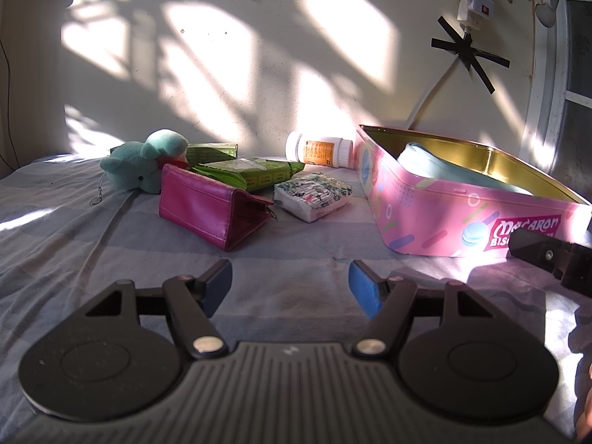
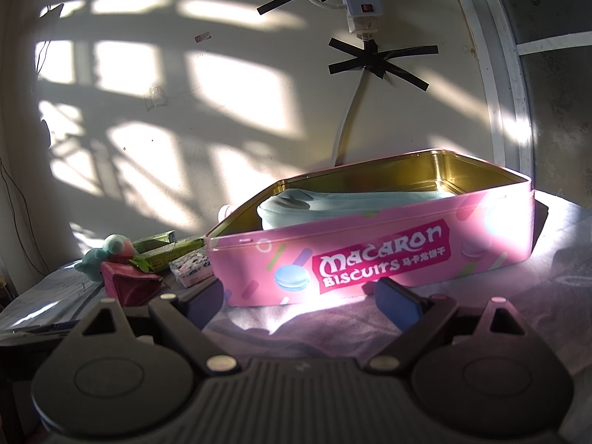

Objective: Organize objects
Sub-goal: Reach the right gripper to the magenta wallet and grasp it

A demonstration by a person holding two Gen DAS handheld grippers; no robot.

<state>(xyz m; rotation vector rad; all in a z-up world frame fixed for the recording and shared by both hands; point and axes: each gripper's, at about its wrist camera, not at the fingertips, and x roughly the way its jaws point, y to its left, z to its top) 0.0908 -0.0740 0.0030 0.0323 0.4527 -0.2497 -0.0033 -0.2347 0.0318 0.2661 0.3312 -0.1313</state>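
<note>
**Loose clutter on soft cloth, tin edge in the way**

Both tools stand spread and empty: the left tool [image 1: 290, 285] faces the pile, the right tool [image 2: 299, 301] sits just before the tin [image 2: 370, 244].

The purse [image 1: 207, 207], wipes [image 1: 251, 172], tissue pack [image 1: 314, 196], plush [image 1: 144, 162] and bottle [image 1: 322, 151] crowd together at 11 o'clock of the tin, on the bed [image 1: 74, 240].

Risks, as I judge them: a grab at the purse may drag the wipes along; the lying bottle may roll; the soft sheet may bunch under a pad; a low carry may knock the tin wall.
</note>
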